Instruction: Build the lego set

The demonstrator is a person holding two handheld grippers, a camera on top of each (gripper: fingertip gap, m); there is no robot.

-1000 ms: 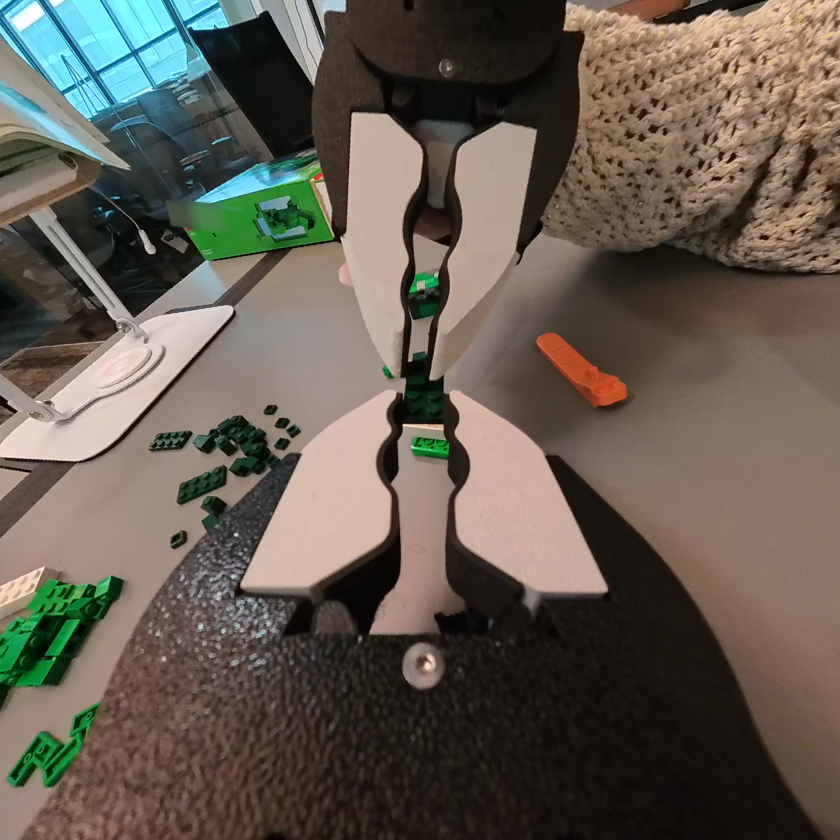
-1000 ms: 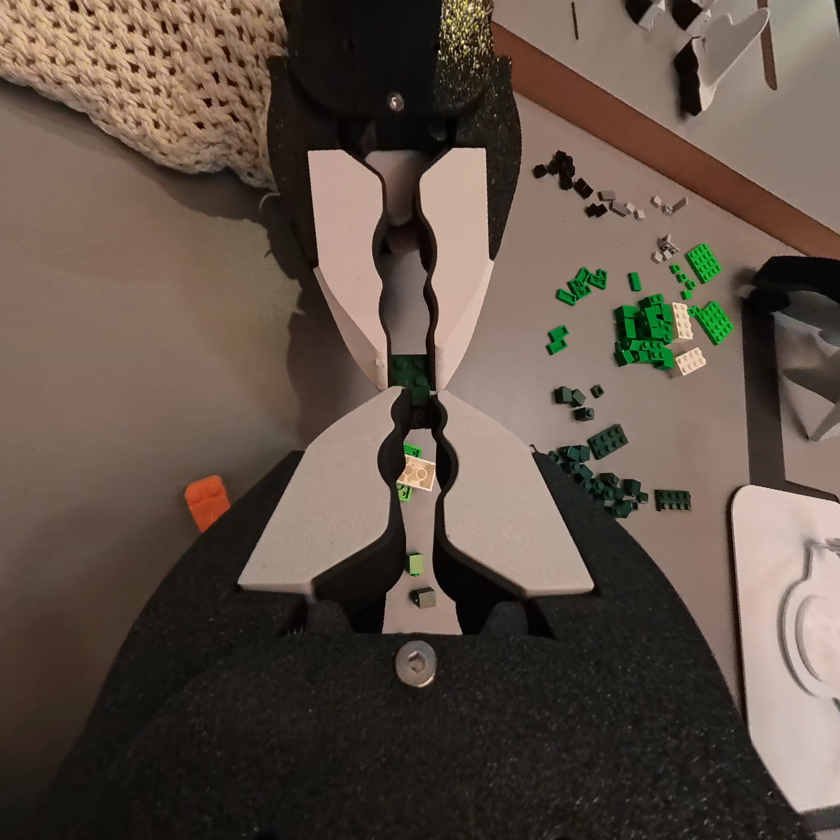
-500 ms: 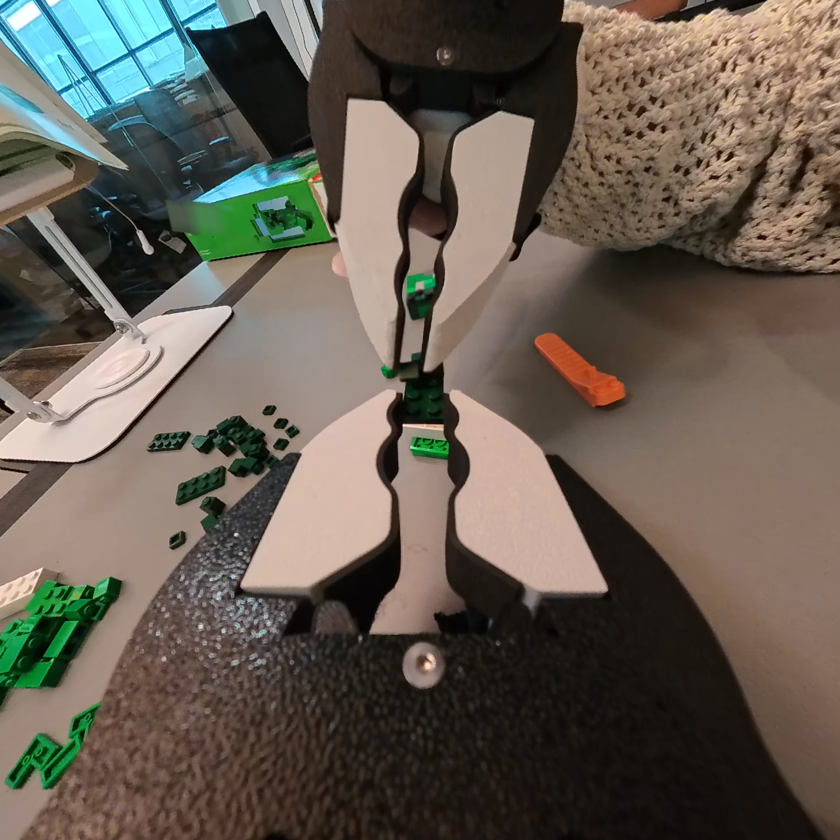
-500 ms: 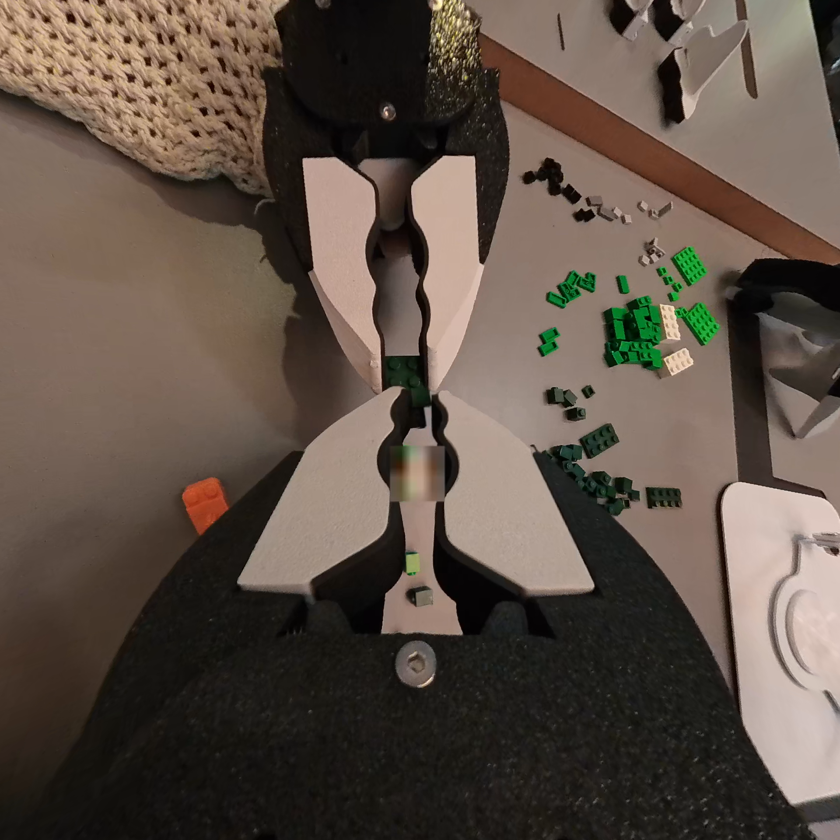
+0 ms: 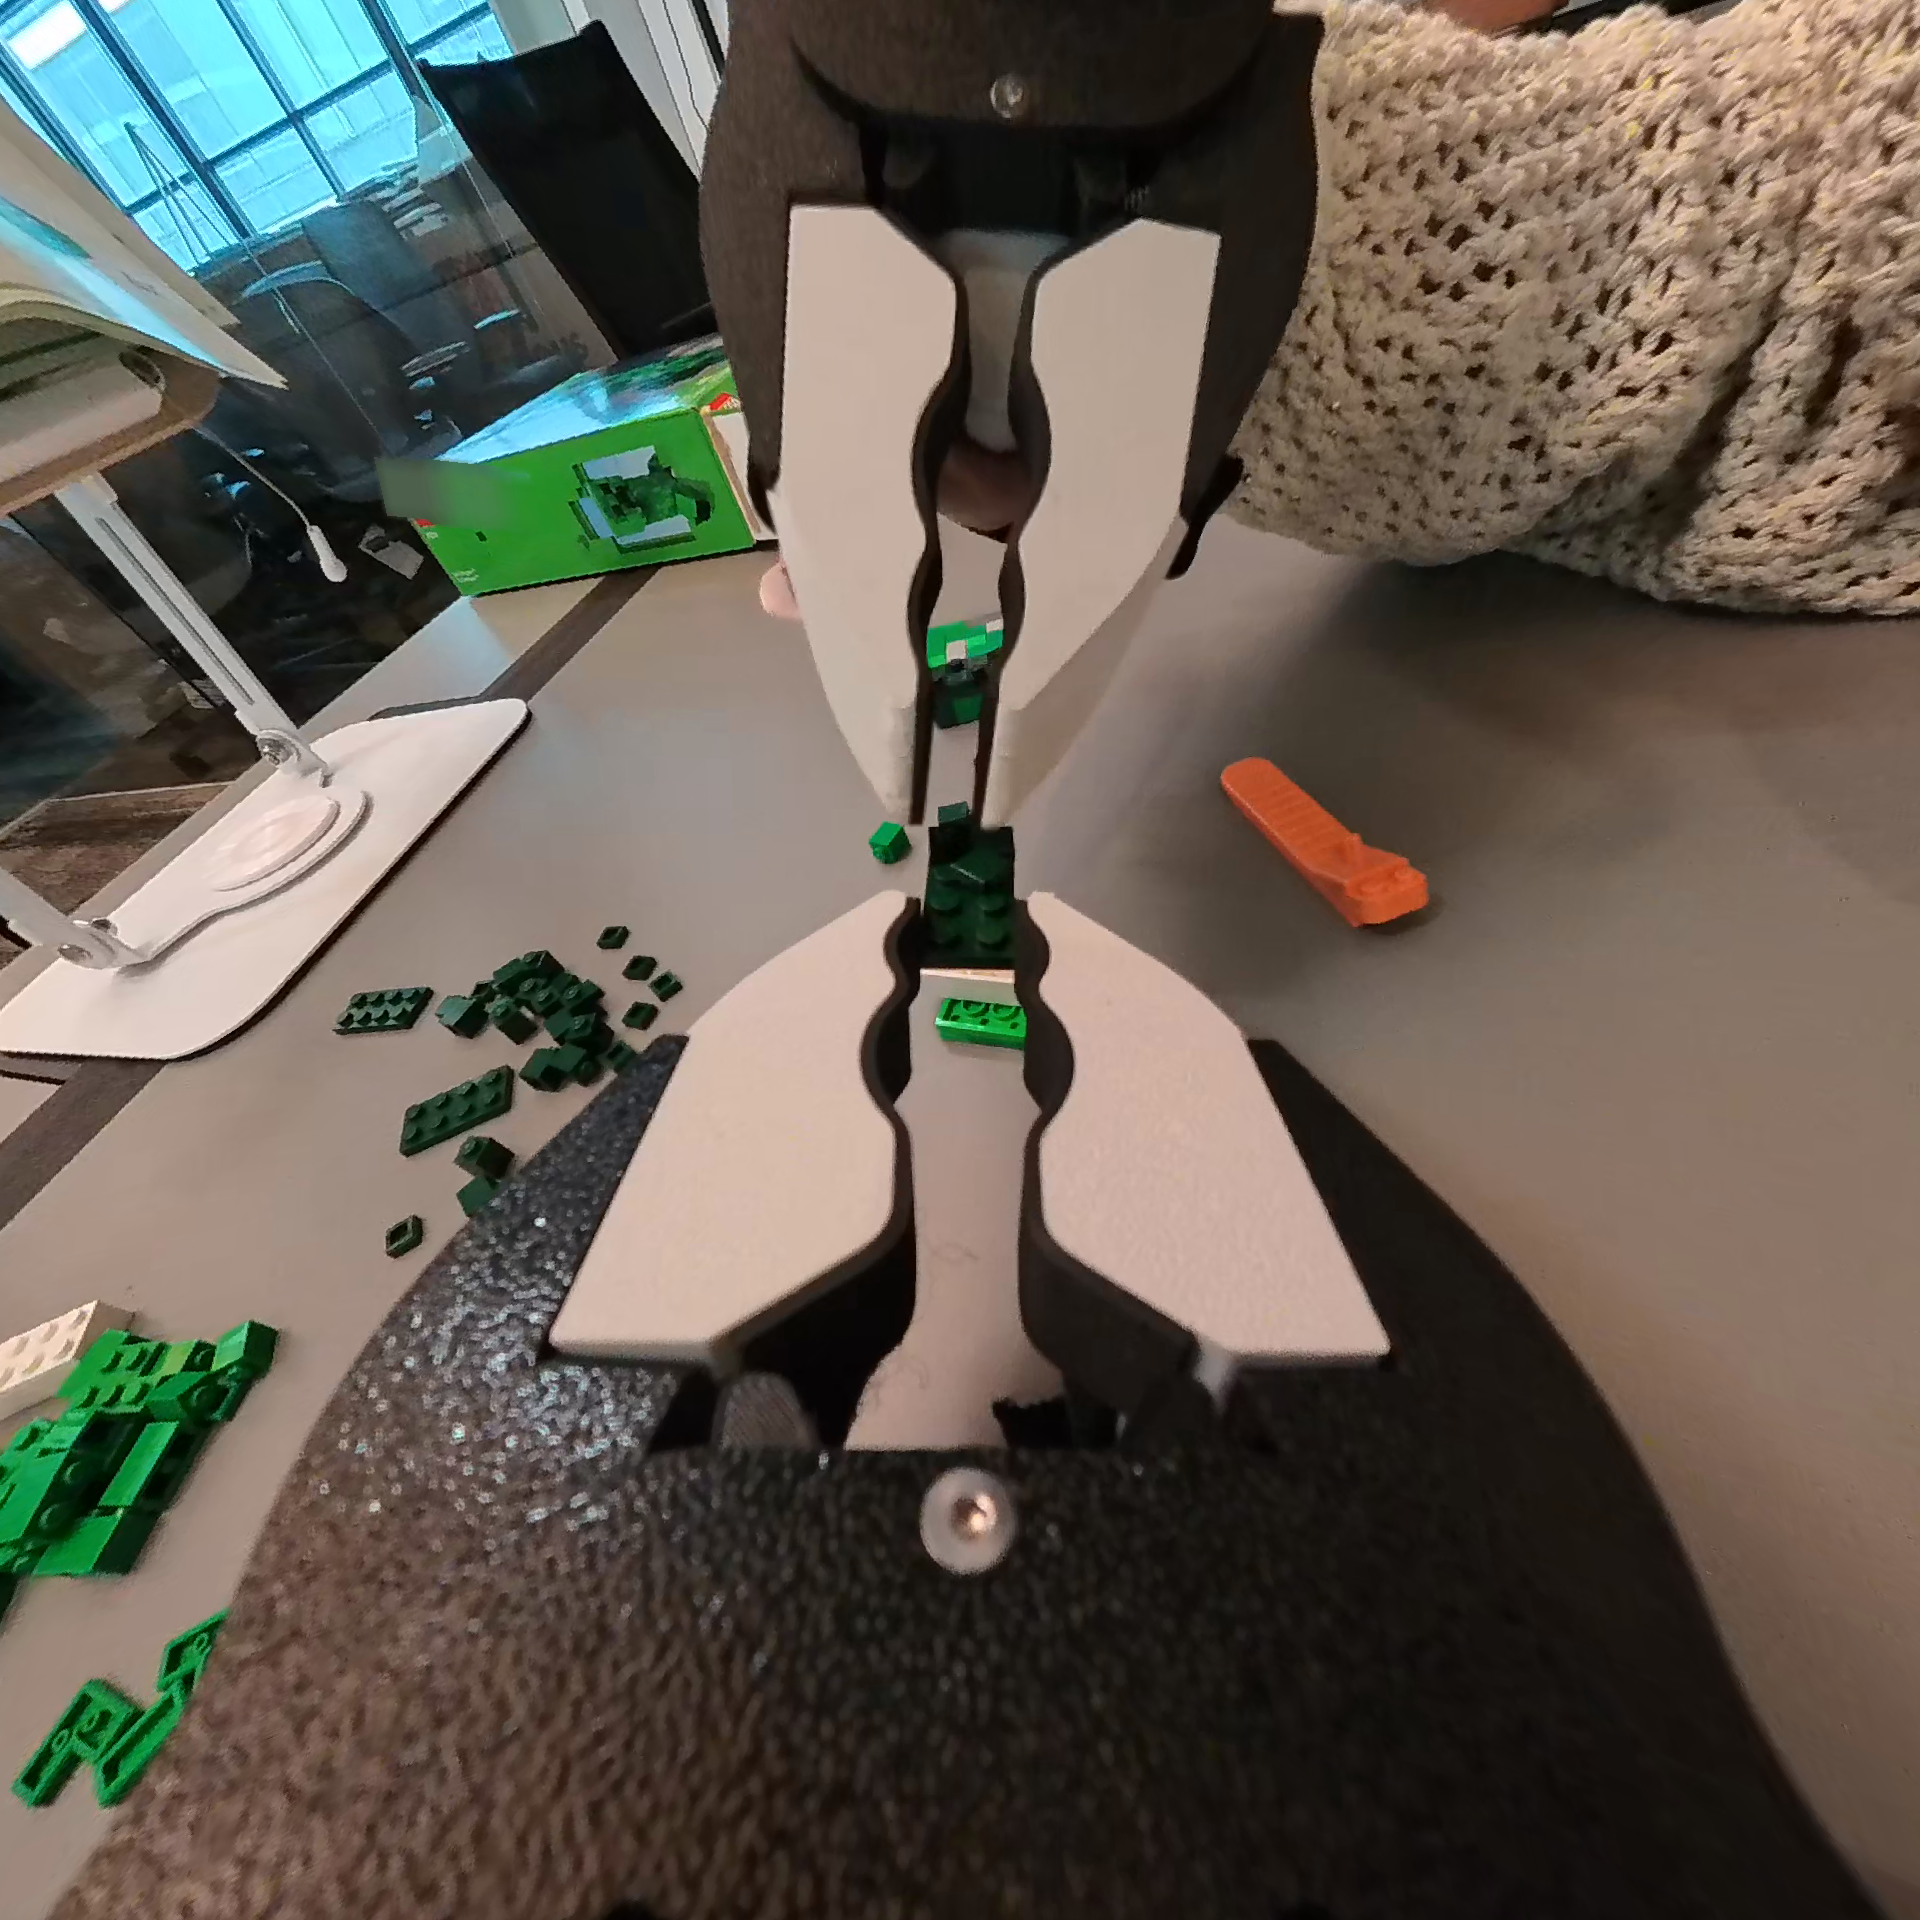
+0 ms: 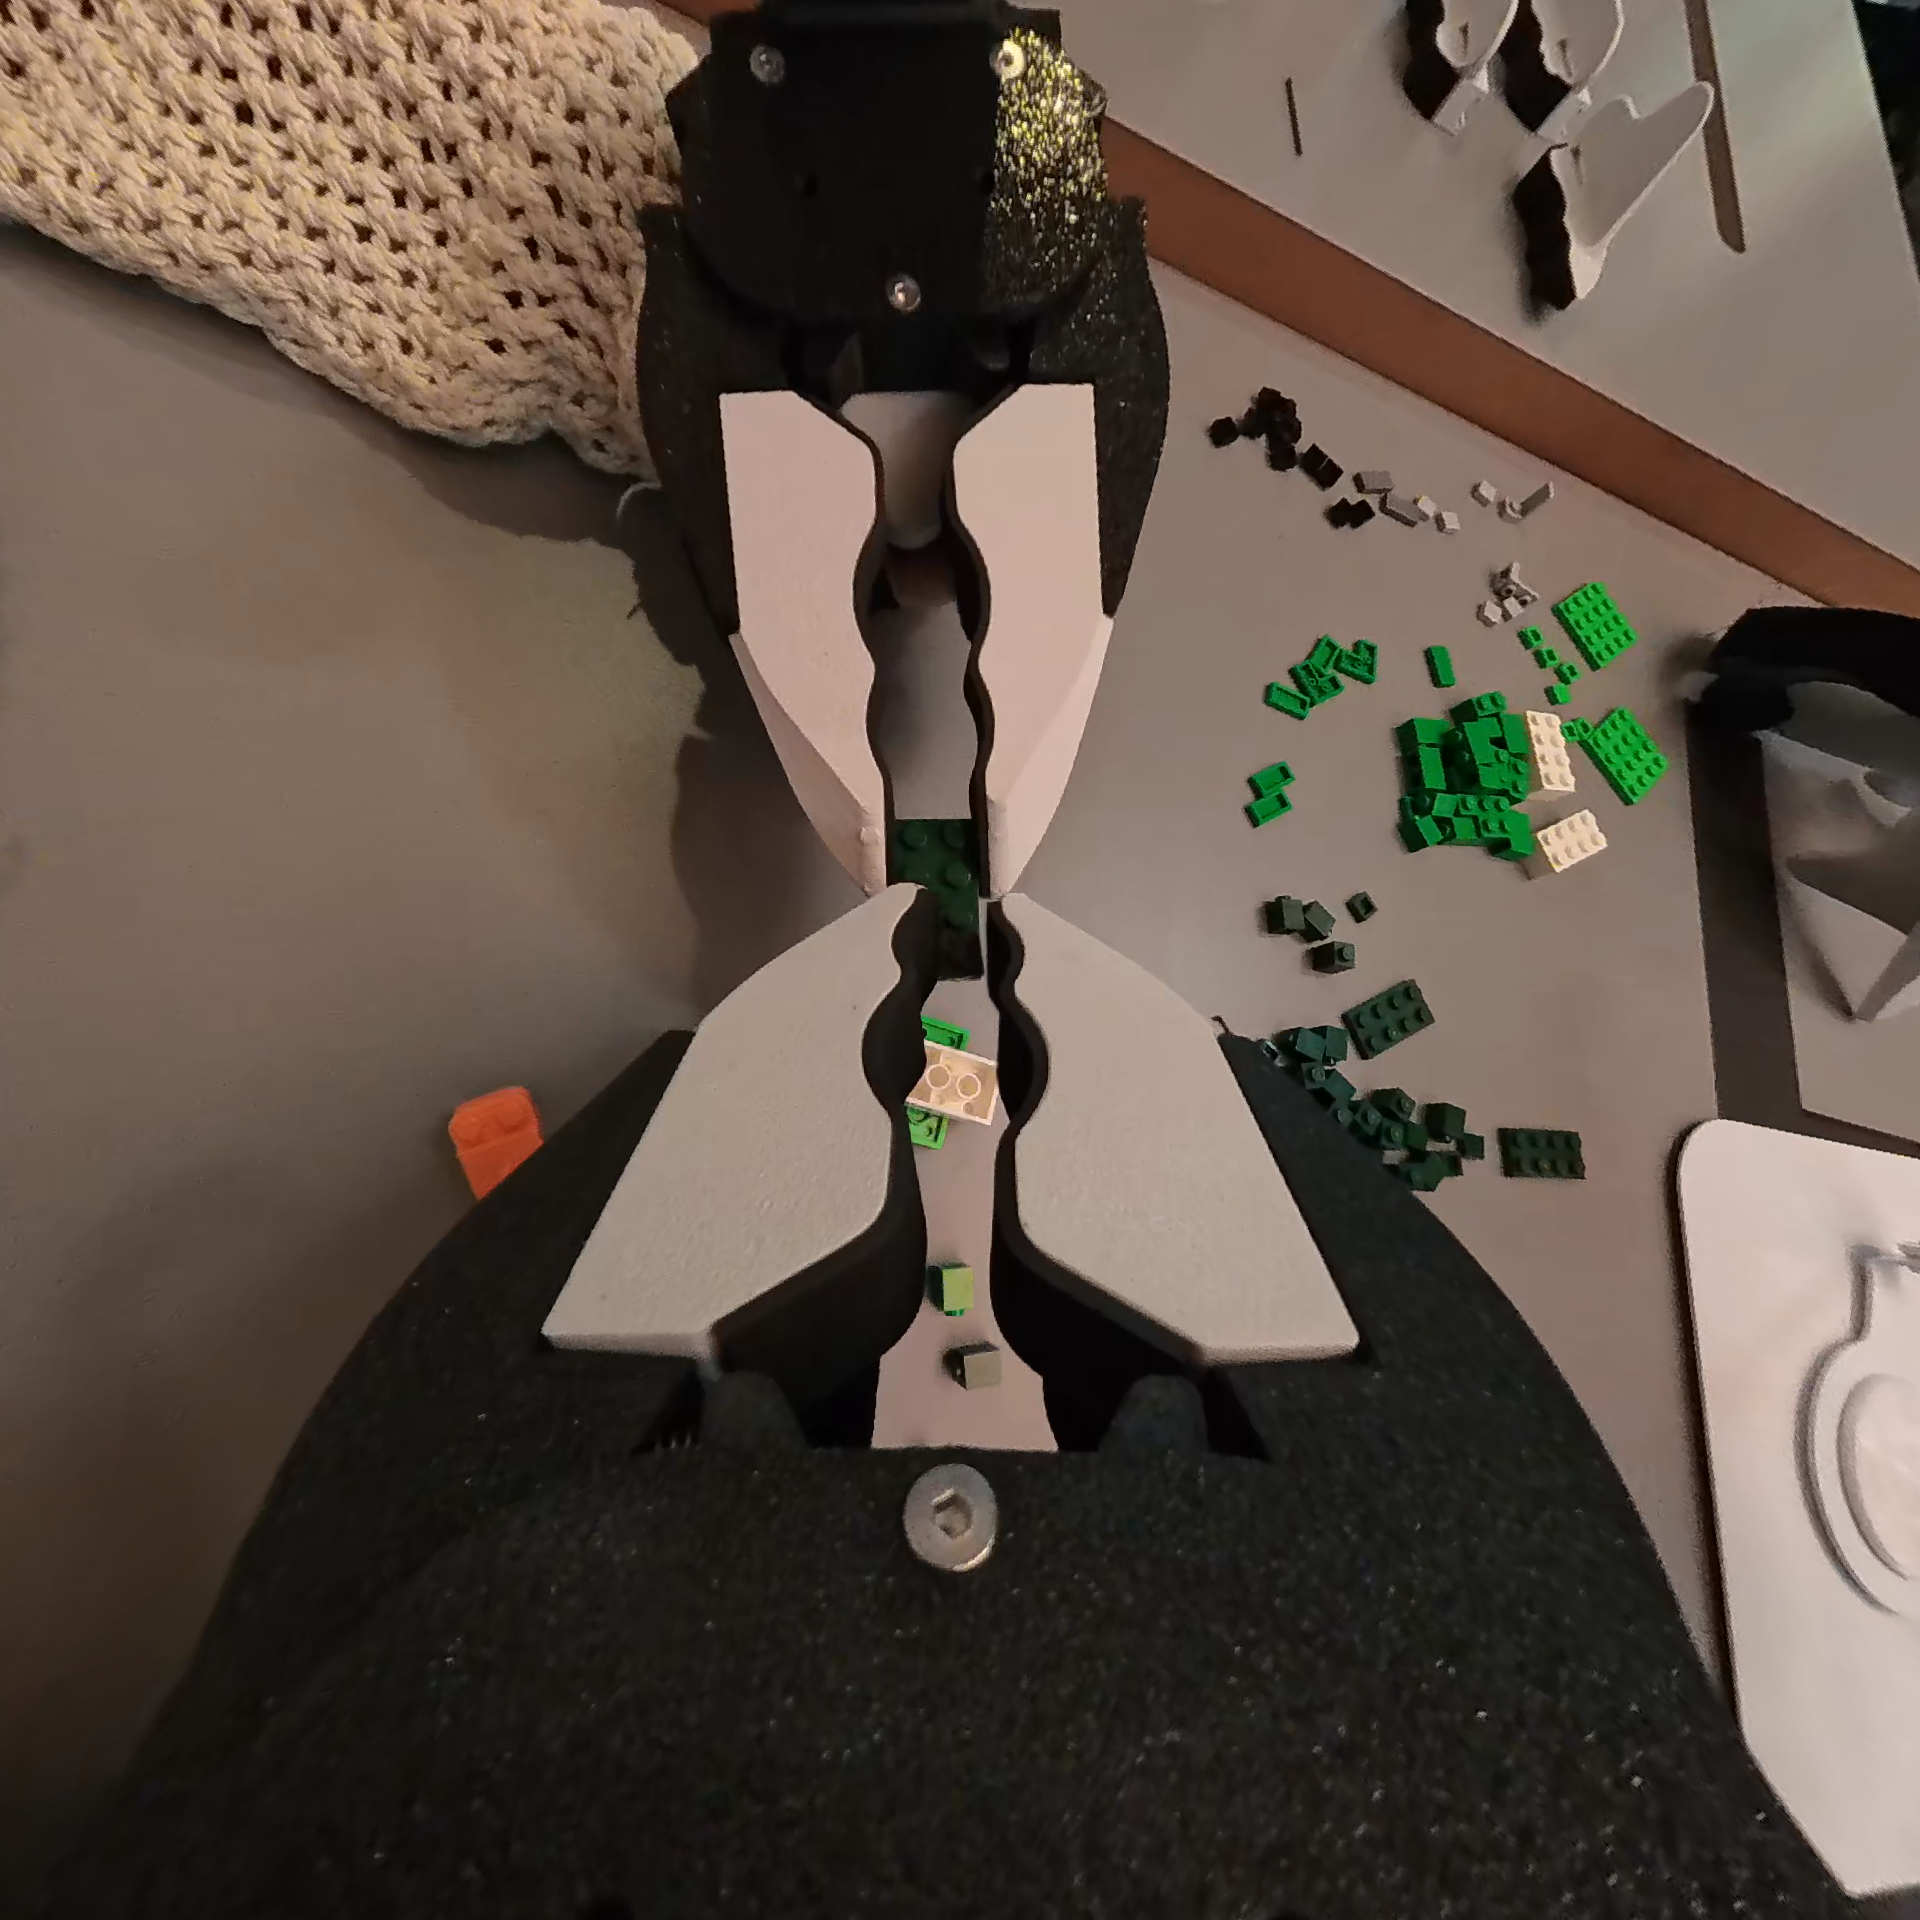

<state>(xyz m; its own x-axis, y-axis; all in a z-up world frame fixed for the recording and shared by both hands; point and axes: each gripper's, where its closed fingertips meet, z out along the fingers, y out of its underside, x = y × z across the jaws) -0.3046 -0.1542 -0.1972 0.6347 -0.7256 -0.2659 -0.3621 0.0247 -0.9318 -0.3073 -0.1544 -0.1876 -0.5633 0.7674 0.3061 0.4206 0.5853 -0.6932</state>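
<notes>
My left gripper (image 5: 968,914) is shut on a small stack of dark green plates (image 5: 971,904) and holds it above the grey table (image 5: 1558,1039). My right gripper (image 5: 954,812) comes in from the far side with its jaws narrow, tip to tip with the left one at the stack's far end. In the right wrist view my right gripper (image 6: 953,902) closes around the near end of the dark green stack (image 6: 933,857). The left gripper (image 6: 935,878) holds the other end. A white brick (image 6: 954,1086) and a bright green plate (image 5: 977,1020) lie on the table beneath.
An orange brick separator (image 5: 1320,842) lies to the right. Dark green pieces (image 5: 520,1029) and bright green pieces (image 5: 94,1444) lie to the left, by a white stand base (image 5: 239,862) and a green box (image 5: 592,488). A knit sleeve (image 5: 1610,312) reaches across behind. My left and right fingertips are right by each other. About 7 cm separates my left fingertips from the white brick (image 6: 954,1086).
The right gripper has lifted and drawn back a little, so its tips now sit just past the stack's end. The left gripper has kept its hold.
</notes>
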